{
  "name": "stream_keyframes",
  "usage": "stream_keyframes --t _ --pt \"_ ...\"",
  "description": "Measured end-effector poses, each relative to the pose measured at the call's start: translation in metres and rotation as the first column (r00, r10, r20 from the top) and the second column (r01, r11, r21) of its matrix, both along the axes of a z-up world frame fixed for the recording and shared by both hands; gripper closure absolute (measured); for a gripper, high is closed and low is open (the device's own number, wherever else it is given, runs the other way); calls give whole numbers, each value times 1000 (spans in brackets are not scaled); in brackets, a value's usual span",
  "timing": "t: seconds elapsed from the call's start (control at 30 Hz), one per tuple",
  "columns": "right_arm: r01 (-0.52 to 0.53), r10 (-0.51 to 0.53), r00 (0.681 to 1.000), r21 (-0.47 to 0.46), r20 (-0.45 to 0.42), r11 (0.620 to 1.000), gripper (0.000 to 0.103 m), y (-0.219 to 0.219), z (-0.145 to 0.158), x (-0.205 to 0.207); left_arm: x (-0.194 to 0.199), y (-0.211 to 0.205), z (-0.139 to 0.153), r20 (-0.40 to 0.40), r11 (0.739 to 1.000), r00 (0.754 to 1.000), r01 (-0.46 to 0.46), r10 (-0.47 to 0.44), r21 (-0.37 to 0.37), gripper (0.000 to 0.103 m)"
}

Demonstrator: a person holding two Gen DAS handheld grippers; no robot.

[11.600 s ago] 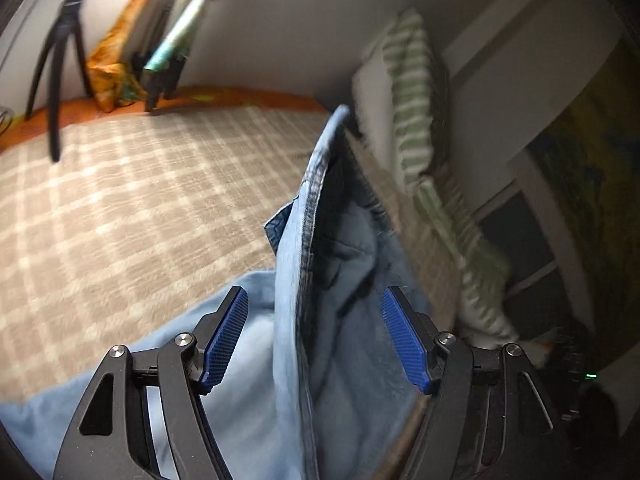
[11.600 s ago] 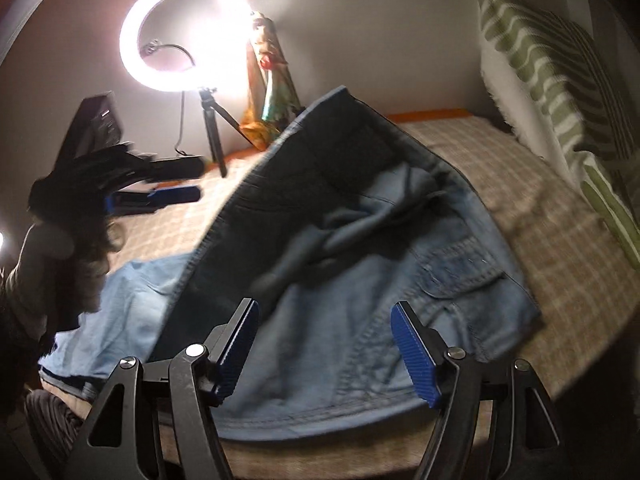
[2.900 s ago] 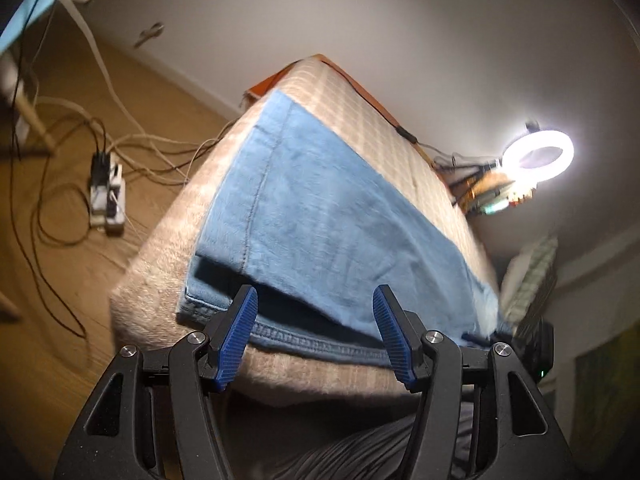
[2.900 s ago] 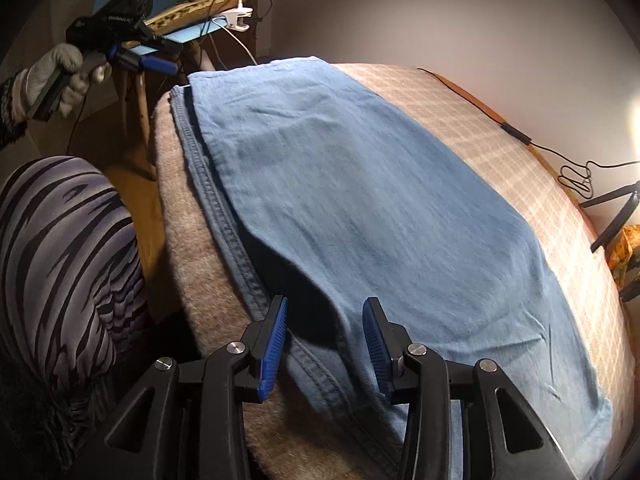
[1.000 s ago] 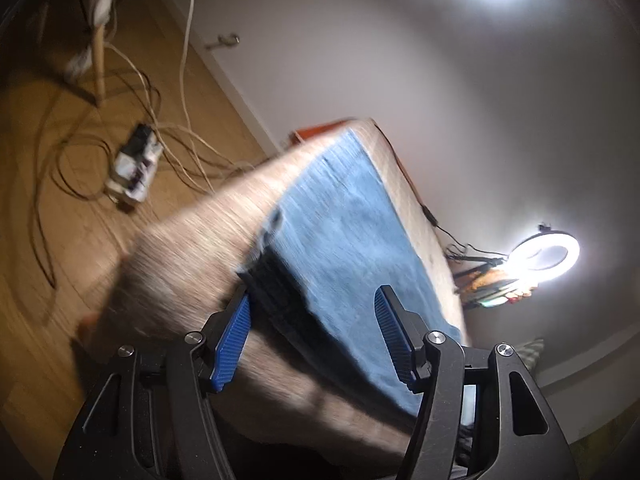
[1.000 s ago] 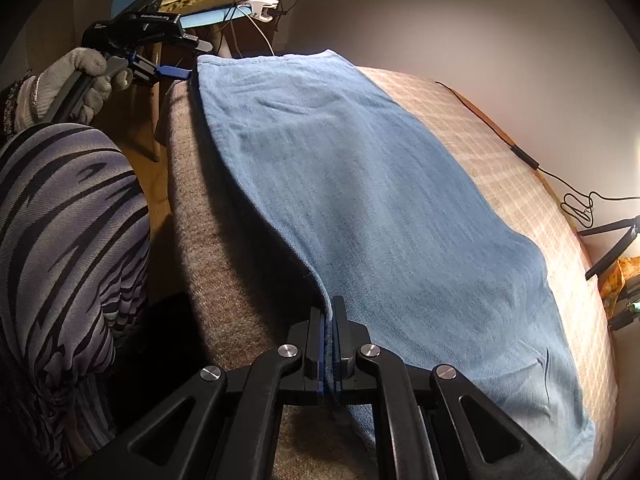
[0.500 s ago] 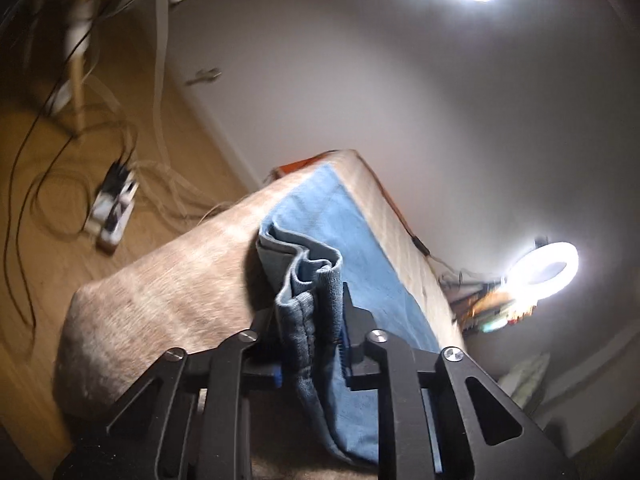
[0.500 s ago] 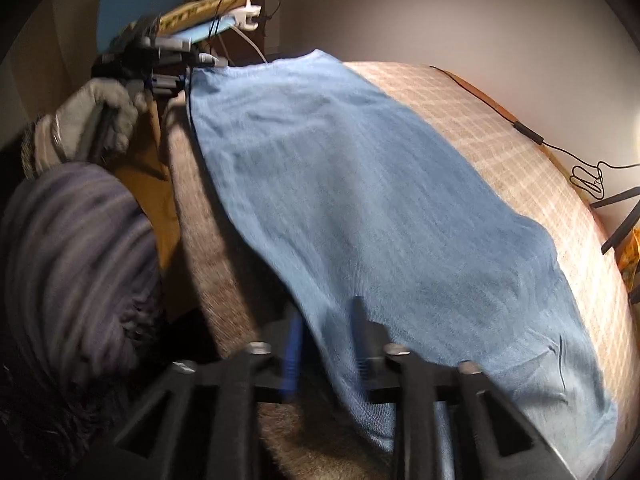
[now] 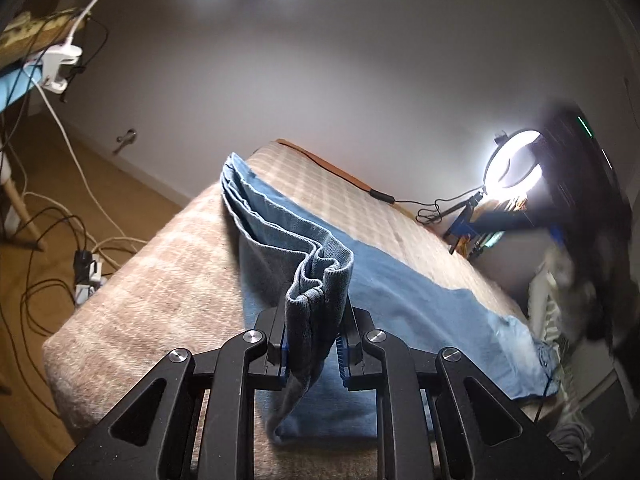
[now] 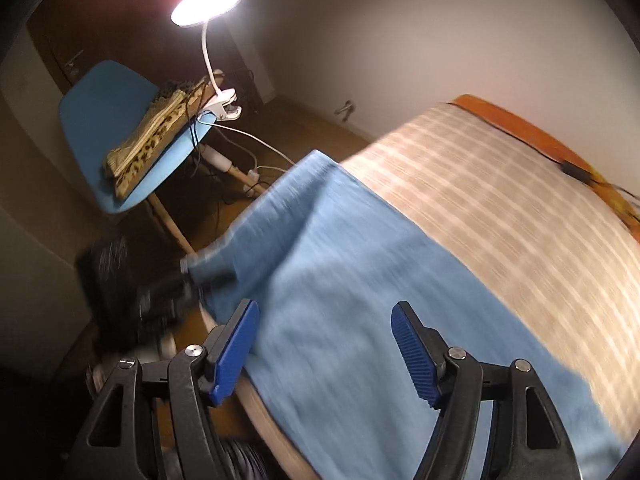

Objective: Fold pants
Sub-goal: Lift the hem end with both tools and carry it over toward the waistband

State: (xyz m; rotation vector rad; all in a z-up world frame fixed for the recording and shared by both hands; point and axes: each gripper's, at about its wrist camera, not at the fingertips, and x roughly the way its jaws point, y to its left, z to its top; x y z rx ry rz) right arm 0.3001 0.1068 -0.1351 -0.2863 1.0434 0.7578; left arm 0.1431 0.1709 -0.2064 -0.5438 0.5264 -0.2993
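Pinching a bunched hem of the light-blue pants [image 9: 400, 292] between the pads of the left gripper [image 9: 314, 350], jaws pressed in on the thick roll of denim, the layered edge lifting off the bed [image 9: 152, 276] and rising in a ridge toward the far corner. Lying flat beyond that ridge, the rest of the pants stretching along the checked beige cover toward the striped pillow [image 9: 550, 320]. Glowing farther back, a ring light [image 9: 514, 160] on its stand near the wall, partly hidden by a dark blurred shape whose identity cannot be told. Trailing over the wooden floor to the left, cables and a power strip [image 9: 86, 278].

Hovering with blue fingers [image 10: 236, 346] spread wide, the right gripper [image 10: 324, 350] holding nothing, just above the pants [image 10: 360, 280], the picture smeared by motion. Gripping the cloth's corner at the bed's edge in that view, the blurred left gripper [image 10: 172, 294]. Standing well behind, a blue chair [image 10: 104, 120] carrying a leopard-print item [image 10: 152, 136], with a white clip lamp [image 10: 208, 4] shining above it.
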Motion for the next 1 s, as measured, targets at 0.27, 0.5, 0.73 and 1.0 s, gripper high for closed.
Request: stream_keyframes --t 0.27,0.5,0.73,1.0 --pt "-64 52 997 -209 -62 976 31 123 -50 50 0 -12 2 30 998 999 13 -15 65 88" --pt "-68 68 998 -457 -17 887 31 184 -100 70 0 -21 2 38 996 999 30 -33 83 88" --pt "-34 16 999 -458 -43 888 95 161 -119 87 2 -21 7 42 996 997 59 -62 68 89" --pt "25 -24 1000 -206 8 978 100 154 -40 84 -5 31 42 145 999 989 -7 14 -48 91"
